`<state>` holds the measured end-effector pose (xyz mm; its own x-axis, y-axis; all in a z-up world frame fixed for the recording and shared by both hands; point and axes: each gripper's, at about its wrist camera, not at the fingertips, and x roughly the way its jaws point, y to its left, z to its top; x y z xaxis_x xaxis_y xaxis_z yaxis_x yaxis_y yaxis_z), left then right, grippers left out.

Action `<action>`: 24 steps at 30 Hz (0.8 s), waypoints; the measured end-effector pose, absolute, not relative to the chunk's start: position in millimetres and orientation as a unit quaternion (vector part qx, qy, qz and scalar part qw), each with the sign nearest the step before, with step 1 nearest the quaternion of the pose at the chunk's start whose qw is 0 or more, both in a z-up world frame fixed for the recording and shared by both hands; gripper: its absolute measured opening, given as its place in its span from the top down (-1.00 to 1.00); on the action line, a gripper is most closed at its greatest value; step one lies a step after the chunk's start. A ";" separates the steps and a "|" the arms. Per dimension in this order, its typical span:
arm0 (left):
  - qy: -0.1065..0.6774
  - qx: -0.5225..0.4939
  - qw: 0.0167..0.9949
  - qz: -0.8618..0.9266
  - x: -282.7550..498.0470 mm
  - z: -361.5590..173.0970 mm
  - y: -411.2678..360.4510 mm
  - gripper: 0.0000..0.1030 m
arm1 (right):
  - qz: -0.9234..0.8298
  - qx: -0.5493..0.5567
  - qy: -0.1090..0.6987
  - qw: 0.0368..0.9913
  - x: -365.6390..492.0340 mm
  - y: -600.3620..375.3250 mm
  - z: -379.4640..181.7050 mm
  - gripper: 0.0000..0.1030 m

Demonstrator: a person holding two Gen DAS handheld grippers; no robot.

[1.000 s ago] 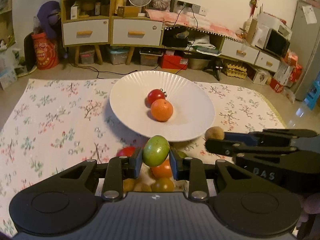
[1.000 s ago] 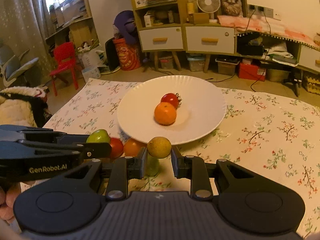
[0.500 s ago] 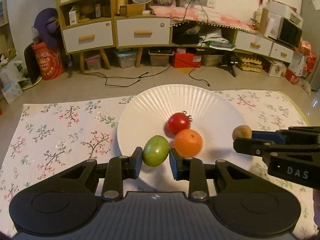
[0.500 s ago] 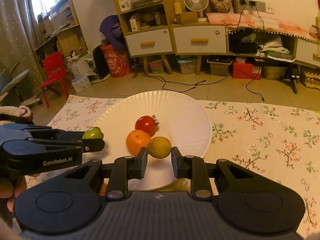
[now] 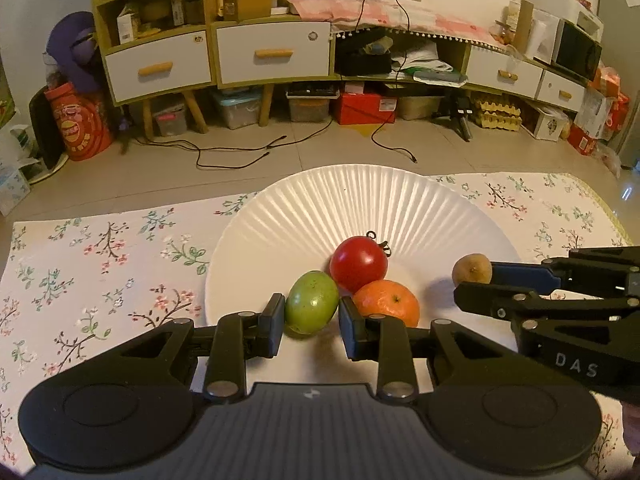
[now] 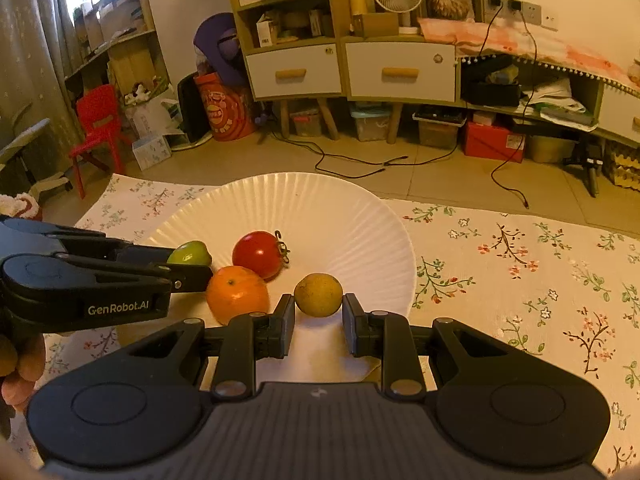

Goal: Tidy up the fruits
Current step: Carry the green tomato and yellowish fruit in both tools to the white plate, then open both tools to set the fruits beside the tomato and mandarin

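A white fluted plate lies on the flowered cloth and holds a red tomato and an orange. My left gripper is shut on a green fruit, held low over the plate's near left part beside the tomato and orange. My right gripper is shut on a yellow-brown fruit, held over the plate's near right part, just right of the orange.
The flowered cloth covers the table around the plate. Beyond the table edge lie a tiled floor with cables, wooden drawer cabinets and a red child's chair.
Both grippers have moved forward over the plate with their fruits and come lower. The loose fruits on the cloth in front of the plate have dropped out of view.
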<state>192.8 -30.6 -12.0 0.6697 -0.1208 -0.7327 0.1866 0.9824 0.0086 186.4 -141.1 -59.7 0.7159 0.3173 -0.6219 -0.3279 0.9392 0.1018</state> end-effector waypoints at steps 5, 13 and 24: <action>0.401 0.042 0.911 -0.092 197.0 -13.1 -31.5 0.61 | 0.181 -0.009 0.334 0.925 190.7 -140.9 -60.3 0.55; 0.402 0.059 0.909 -0.092 200.5 -13.2 -36.4 0.60 | 0.181 -0.020 0.336 0.924 194.5 -136.3 -59.4 0.55; 0.382 0.059 0.918 -0.085 190.9 -3.5 -33.8 0.29 | 0.173 -0.022 0.329 0.928 186.7 -138.0 -49.1 0.34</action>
<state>190.9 -33.8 -3.5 0.6941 -0.1111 -0.7113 0.2015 0.9785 0.0438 186.7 -138.0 -49.1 0.7231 0.3068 -0.6189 -0.3363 0.9390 0.0725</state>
